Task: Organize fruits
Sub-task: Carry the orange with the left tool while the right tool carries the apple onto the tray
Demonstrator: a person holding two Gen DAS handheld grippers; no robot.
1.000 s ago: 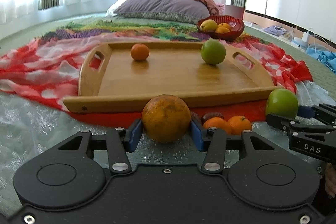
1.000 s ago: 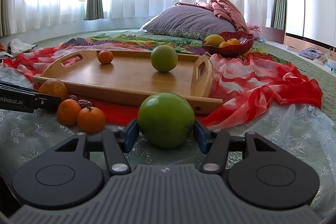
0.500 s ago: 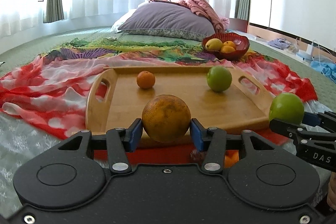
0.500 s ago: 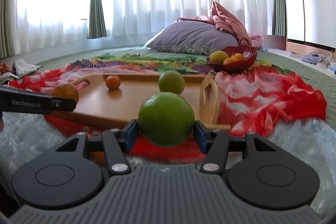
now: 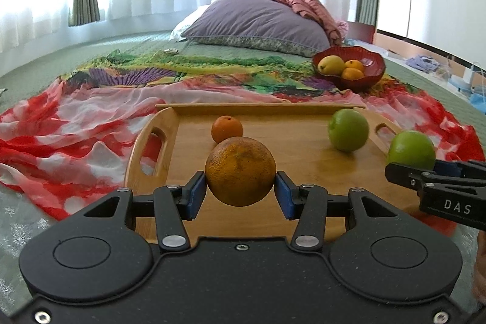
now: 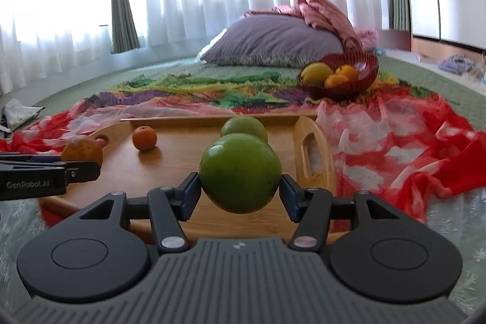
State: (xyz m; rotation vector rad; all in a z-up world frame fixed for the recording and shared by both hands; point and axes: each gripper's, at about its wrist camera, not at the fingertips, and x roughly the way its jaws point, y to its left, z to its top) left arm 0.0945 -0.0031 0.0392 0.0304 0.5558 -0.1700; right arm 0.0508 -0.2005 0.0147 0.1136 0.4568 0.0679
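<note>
My left gripper (image 5: pixel 240 192) is shut on a large brownish orange (image 5: pixel 240 171) and holds it above the near part of the wooden tray (image 5: pixel 291 166). My right gripper (image 6: pixel 240 198) is shut on a large green fruit (image 6: pixel 240 172), also above the tray's near edge (image 6: pixel 170 172). On the tray lie a small orange (image 5: pixel 227 129) at the back left and a second green fruit (image 5: pixel 347 129) at the back right. The right gripper with its green fruit (image 5: pixel 411 150) shows at the right of the left wrist view.
A red bowl (image 5: pixel 364 75) with a yellow fruit and oranges stands behind the tray to the right. A red and white scarf (image 5: pixel 60 135) lies crumpled around the tray. A purple pillow (image 5: pixel 258 23) lies at the back. The left gripper (image 6: pixel 45 172) shows at left.
Both grippers have lifted their fruits off the bed and moved forward over the tray. The small oranges that lay in front of the tray have dropped out of view.
</note>
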